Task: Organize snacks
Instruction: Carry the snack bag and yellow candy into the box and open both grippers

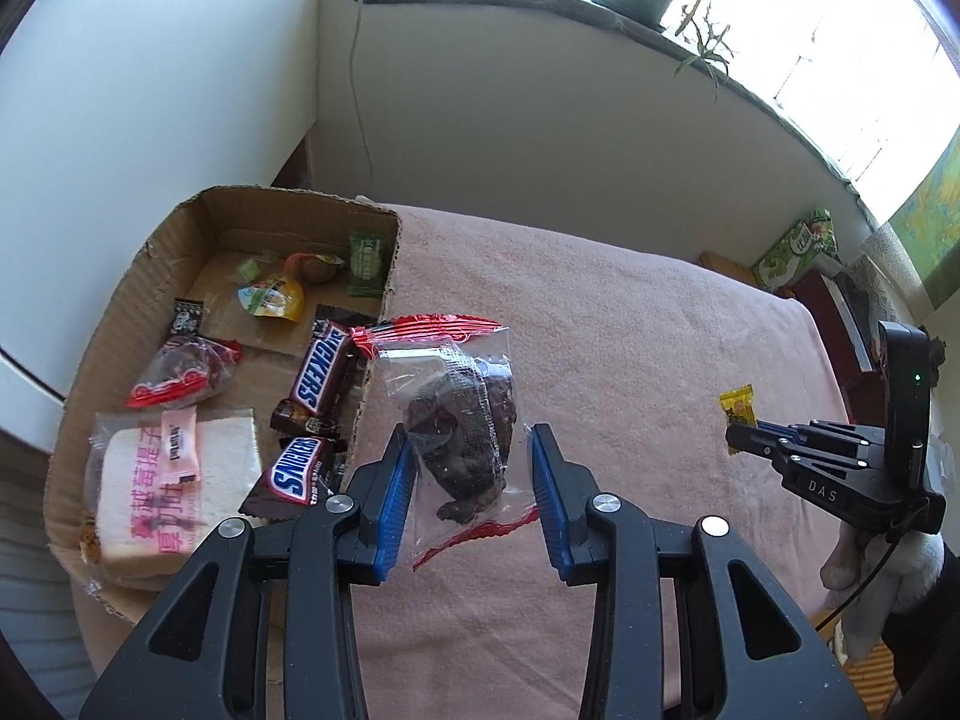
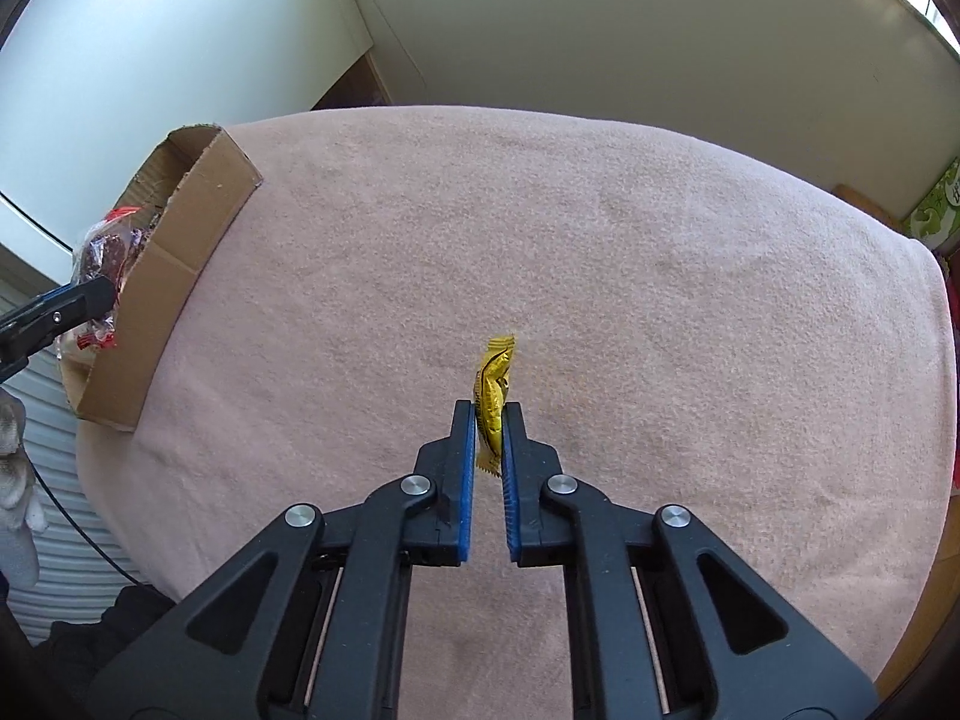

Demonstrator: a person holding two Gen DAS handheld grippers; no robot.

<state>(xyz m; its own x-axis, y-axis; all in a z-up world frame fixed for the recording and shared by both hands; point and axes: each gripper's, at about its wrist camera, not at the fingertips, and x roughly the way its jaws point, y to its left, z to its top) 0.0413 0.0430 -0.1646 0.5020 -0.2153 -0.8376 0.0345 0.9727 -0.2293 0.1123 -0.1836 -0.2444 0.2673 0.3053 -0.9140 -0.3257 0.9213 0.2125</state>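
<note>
Both grippers loaded beside the box; neither snack is in yet.

Left gripper (image 1: 471, 450) is clenched on a clear bag (image 1: 459, 414) of dark dried fruit, which hangs at the box's (image 1: 384, 276) near wall, top corner leaning over the rim. Right gripper (image 2: 491, 420) pinches a yellow candy (image 2: 493, 402) by its middle, well apart from the box, above the pink cloth (image 2: 600, 240). Risk, as judged: the slick bag is held low and leans, so it may slide out or snag the wall and drop outside; the candy's thin wrapper could twist free. Left view alone shows the box contents: Snickers bars (image 1: 318, 378), bread (image 1: 162, 480), small sweets. Right view alone shows the pads tight on the candy and the box's outer wall.
</note>
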